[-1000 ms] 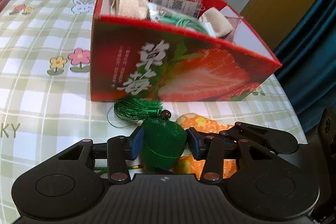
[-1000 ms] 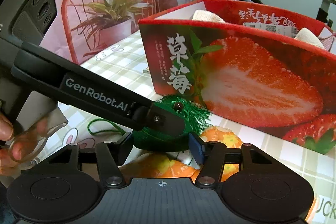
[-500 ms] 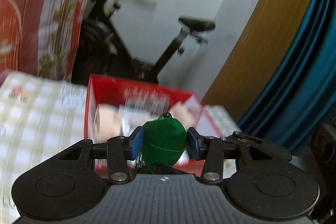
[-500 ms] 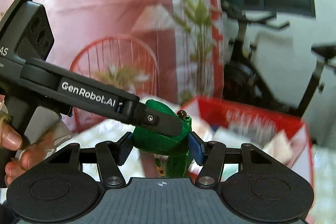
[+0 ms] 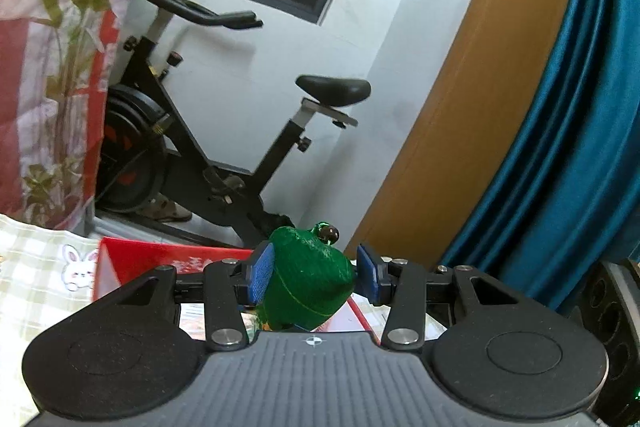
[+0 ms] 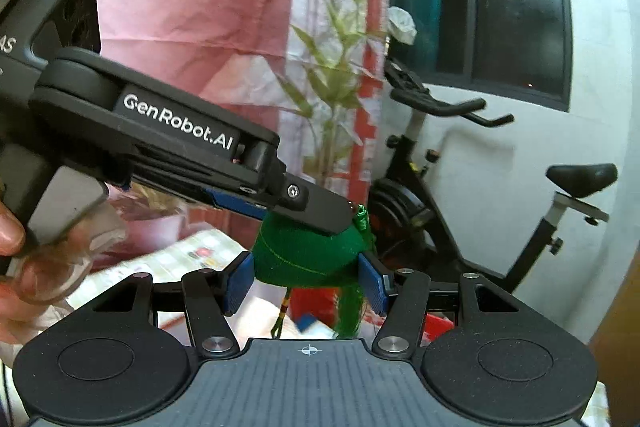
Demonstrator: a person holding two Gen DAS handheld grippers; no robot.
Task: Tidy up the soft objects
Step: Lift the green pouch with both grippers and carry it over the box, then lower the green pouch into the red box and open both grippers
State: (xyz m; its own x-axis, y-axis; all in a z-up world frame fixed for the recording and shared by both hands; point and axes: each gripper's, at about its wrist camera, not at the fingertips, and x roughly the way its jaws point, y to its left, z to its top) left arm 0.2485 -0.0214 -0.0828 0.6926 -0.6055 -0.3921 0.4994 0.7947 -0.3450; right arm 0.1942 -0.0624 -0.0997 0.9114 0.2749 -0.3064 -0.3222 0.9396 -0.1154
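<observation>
One green pouch [image 5: 308, 275] sits between both sets of jaws at once. The left gripper [image 5: 314, 277] pinches it from the sides, a blue pad [image 5: 260, 275] pressed into each flank, and the right gripper [image 6: 306, 281] pinches it too, across the other way, its blue pads [image 6: 238, 283] against the cloth. In the right wrist view the left gripper's black finger lies over the top of the pouch. One dark bead [image 5: 331, 231] sits at the pouch's top, just above the left jaws; a green tassel [image 6: 352, 311] and a thin cord hang below the right jaws.

Below and behind the left jaws lies one red box [image 5: 160, 259], open at the top; what is in it is too hidden to tell. It rests on a checked surface [image 5: 40, 287]. A hand [image 6: 12, 239] grips the left gripper's handle. Beyond stands one exercise bike [image 5: 192, 147].
</observation>
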